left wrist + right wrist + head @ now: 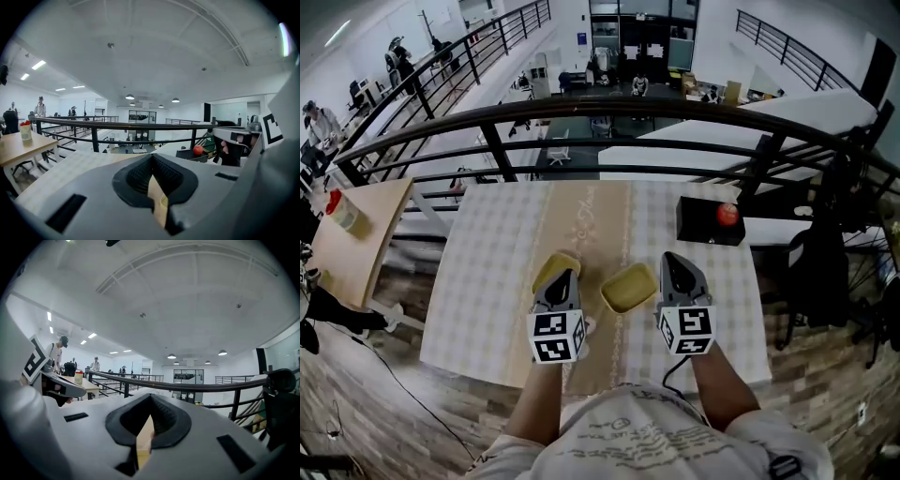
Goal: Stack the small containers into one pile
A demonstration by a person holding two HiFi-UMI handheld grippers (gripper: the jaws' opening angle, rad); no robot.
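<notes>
Tablecloth bears a yellow container between left tongs and right tongs.

bright, even light from ceiling lamps, strong fisheye warp, dark vignetted corners

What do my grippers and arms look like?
The left gripper and right gripper are grey wedges with black ribbed jaw pads, each bearing a white cube of black square markers. A dark cable leaves the right one. Pale printed T-shirt, forearms bare.
</notes>
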